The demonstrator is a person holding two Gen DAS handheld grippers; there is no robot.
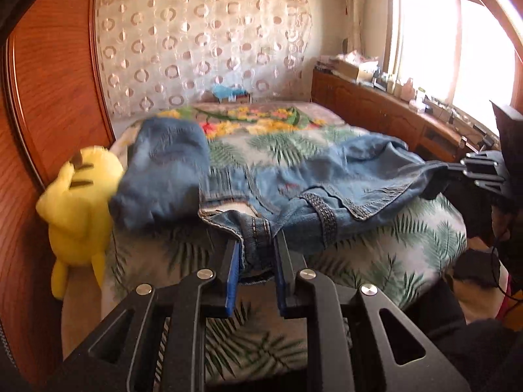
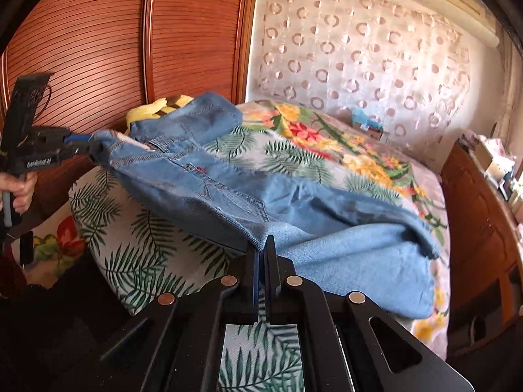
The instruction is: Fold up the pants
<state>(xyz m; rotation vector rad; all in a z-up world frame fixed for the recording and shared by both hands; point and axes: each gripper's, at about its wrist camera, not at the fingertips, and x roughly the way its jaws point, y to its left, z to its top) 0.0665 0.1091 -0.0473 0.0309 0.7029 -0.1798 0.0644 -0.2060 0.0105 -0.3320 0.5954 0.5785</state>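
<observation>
Blue denim pants (image 1: pixel 294 192) lie spread across the bed, lifted at the near edge. My left gripper (image 1: pixel 256 245) is shut on the waistband near a belt loop. My right gripper (image 2: pixel 261 248) is shut on the other end of the pants' (image 2: pixel 248 189) near edge. Each gripper shows in the other's view: the right one at the far right (image 1: pixel 438 179), the left one at the far left (image 2: pixel 94 147), both pinching denim. One leg end is folded over at the back left (image 1: pixel 166 170).
The bed has a leaf and flower print cover (image 1: pixel 408 248). A yellow plush toy (image 1: pixel 78 205) leans on the wooden wardrobe (image 1: pixel 49 98) at the left. A wooden sideboard (image 1: pixel 376 111) with clutter runs along the right under a window. A patterned curtain (image 1: pixel 202 45) hangs behind.
</observation>
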